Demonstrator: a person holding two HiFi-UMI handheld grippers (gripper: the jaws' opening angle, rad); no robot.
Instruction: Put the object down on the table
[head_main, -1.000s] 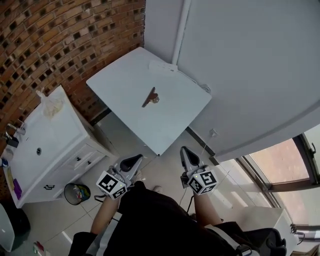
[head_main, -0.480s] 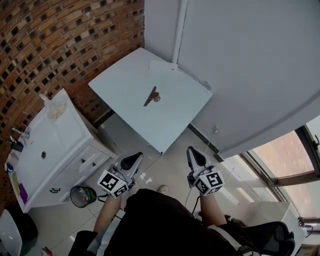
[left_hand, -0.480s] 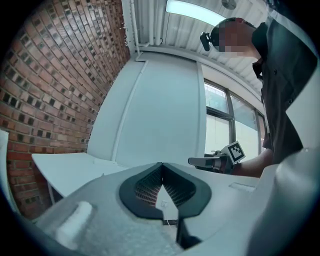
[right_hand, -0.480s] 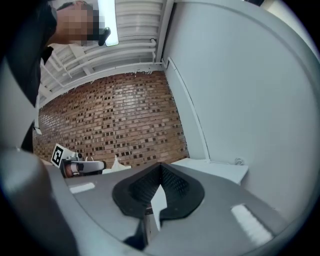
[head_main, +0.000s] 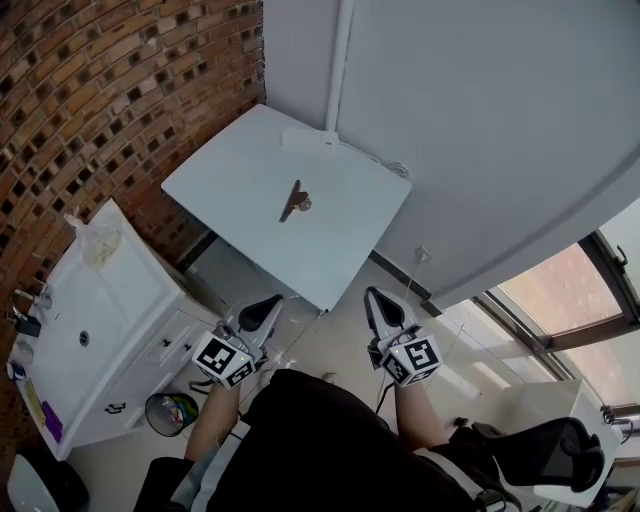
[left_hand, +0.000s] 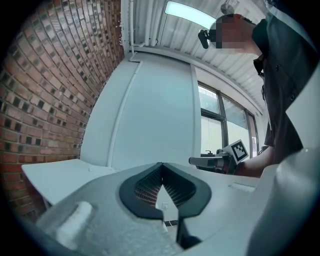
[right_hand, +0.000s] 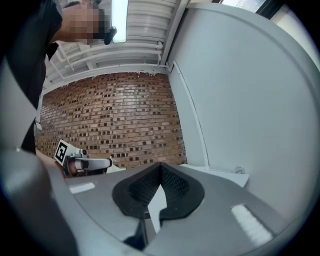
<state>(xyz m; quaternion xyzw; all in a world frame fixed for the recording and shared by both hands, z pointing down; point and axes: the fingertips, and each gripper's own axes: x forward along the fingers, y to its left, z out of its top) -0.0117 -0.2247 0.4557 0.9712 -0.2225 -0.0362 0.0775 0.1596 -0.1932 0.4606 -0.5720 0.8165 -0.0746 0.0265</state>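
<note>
A small brown object with a pale round part beside it lies near the middle of the white table. Both grippers hang well short of the table's near corner, close to the person's body. My left gripper is shut with nothing between its tips, and it shows the same way in its own view, the left gripper. My right gripper is shut and empty too, as the right gripper in its own view confirms. Neither gripper view shows the brown object.
A white cabinet with drawers stands at the left beside a brick wall. A small bin sits on the tiled floor below it. A pale wall runs behind the table, and a cable lies at the table's far edge.
The head view has shifted, so the table sits a little further left and lower in frame. Both grippers stay shut near the body, and the brown object has not moved on the table.
</note>
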